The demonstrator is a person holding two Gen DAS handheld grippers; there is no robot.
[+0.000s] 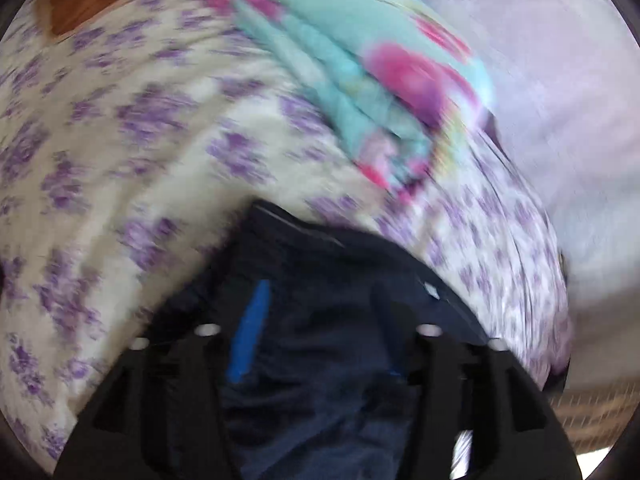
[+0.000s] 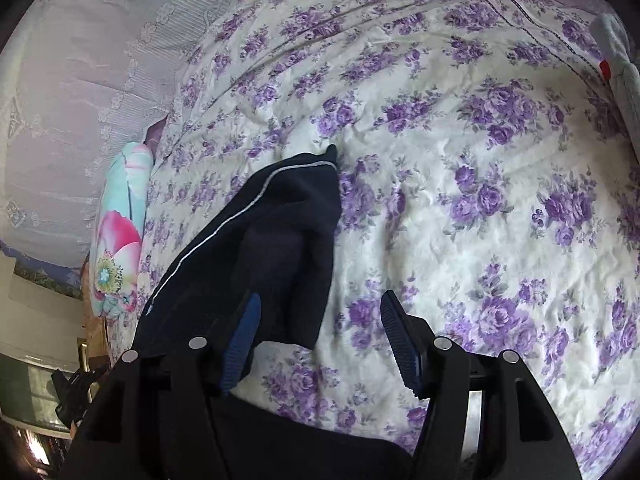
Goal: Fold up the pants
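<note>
The dark navy pants [image 2: 280,232] with a thin white side stripe lie on the purple-flowered bed sheet [image 2: 460,200]. My right gripper [image 2: 318,340] is open, its blue pads spread, the left pad against the pants' edge and the right one over bare sheet. In the blurred left wrist view the navy pants [image 1: 320,320] fill the space between the fingers of my left gripper [image 1: 320,336]; one blue pad [image 1: 250,332] shows and the fabric covers the other, so the grip is unclear.
A folded turquoise blanket with pink flowers [image 2: 118,232] lies at the bed's left edge, and shows in the left wrist view [image 1: 360,80]. White lace curtain [image 2: 72,100] hangs beyond it. A white item with a red tag [image 2: 612,60] sits far right.
</note>
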